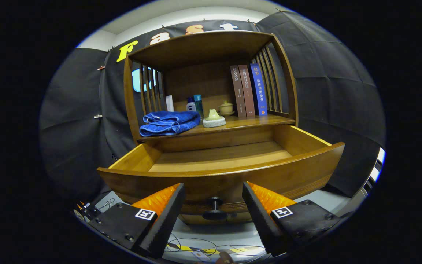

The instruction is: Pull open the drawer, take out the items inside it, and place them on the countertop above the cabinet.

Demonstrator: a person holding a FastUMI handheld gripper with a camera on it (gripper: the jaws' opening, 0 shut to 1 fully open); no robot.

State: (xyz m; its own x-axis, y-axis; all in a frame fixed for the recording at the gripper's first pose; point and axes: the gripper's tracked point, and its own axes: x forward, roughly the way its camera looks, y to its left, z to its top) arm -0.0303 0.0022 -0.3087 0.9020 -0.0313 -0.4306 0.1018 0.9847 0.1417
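Gripper view: the wooden drawer [233,172] is seen pulled well out of the cabinet [211,91], and its visible floor looks bare. The gripper [214,200] is held with fingers spread wide apart, nothing pinched between them. The black drawer knob [214,209] is caught right in the gap between the fingers, untouched by either pad. Up on the countertop [240,124] a folded blue towel [170,123] is laid at the left, with a small pale dish thing [214,119] beside it. Bottles [194,105], a lidded cup [226,108] and three upright books [249,90] are lined up further back.
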